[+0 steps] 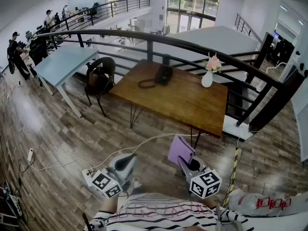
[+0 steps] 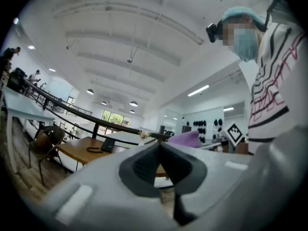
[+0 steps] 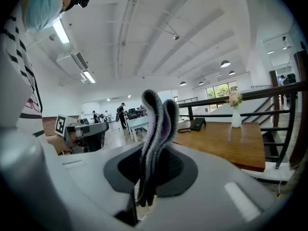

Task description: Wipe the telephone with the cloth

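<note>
- Head view: right hand-held gripper [image 1: 183,161] clamps the purple cloth [image 1: 180,149], near side.
- Beside it, left hand-held gripper [image 1: 126,161] clenched, empty.
- Far off, telephone [image 1: 163,74] sits on bench [image 1: 187,105].

telephone [image 1: 163,74] keys too small, cloth [image 1: 179,149] partly hidden

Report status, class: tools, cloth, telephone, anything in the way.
Left tool shut, empty. Right tool shut on purple cloth. Telephone at far side of wooden table, not yet reached. Flower vase stands apart, to its right.
</note>
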A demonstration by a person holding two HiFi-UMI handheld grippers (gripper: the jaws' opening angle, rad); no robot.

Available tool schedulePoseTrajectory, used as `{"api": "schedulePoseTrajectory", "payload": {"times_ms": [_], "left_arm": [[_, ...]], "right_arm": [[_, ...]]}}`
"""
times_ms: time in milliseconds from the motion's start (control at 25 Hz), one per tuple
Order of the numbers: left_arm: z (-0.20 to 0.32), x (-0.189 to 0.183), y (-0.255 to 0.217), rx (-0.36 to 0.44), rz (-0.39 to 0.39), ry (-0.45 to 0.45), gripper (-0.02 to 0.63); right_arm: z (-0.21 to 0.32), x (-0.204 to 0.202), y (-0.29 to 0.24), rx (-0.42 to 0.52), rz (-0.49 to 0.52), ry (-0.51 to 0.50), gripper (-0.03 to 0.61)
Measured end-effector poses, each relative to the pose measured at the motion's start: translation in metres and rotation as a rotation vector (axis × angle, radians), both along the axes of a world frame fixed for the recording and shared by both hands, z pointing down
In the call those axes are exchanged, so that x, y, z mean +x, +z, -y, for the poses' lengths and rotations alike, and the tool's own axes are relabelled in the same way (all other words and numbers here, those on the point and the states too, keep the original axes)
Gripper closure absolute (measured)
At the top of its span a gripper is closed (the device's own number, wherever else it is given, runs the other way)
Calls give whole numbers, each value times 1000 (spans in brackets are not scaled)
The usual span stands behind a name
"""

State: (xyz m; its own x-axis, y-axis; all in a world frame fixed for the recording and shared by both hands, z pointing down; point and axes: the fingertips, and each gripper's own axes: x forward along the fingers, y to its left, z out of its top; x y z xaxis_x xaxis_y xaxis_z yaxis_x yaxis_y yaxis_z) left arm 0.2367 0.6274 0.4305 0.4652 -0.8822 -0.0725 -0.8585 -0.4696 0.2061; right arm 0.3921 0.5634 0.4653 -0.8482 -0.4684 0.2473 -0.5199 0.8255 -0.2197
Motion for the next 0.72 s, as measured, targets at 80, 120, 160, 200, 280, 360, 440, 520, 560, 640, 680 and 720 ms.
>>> {"api": "schedulePoseTrajectory", "payload": {"times_ms": [80, 120, 160, 200, 280, 360, 440, 520, 560, 640, 680, 720], "left_arm": [[-3, 2, -1, 2, 4, 5, 612], [-4, 4, 0, 1, 5, 7, 612], [-6, 4, 0, -2, 4, 8, 612], [-6, 5, 2, -6, 2, 9, 612], [-7, 5, 4, -14, -5, 10, 612], [-8, 4, 7, -22, -11, 9, 612], [-7, 4, 11, -32, -13, 6, 612], [-4, 4, 14, -40, -12, 4, 612], [-3, 4, 16, -43, -10, 3, 612], [-1, 0, 20, -53, -10, 2, 612], [2, -3, 22, -57, -13, 0, 612], [6, -7, 25, -60, -19, -2, 612]], "right_arm": [[-3, 0, 0, 1, 2, -3, 545], [-5, -1, 0, 0, 3, -5, 544], [-7, -1, 0, -2, 4, -7, 544], [-8, -2, 0, -4, 6, -9, 543], [-9, -3, 1, -13, 15, -10, 543], [-8, -5, 2, -25, 28, -11, 543], [-6, -7, 2, -32, 35, -14, 543], [-3, -11, 3, -38, 40, -16, 543], [-2, -13, 4, -42, 44, -17, 543], [1, -19, 8, -58, 53, -15, 543], [4, -22, 10, -67, 58, -11, 543], [8, -25, 12, -75, 64, -6, 543]]}}
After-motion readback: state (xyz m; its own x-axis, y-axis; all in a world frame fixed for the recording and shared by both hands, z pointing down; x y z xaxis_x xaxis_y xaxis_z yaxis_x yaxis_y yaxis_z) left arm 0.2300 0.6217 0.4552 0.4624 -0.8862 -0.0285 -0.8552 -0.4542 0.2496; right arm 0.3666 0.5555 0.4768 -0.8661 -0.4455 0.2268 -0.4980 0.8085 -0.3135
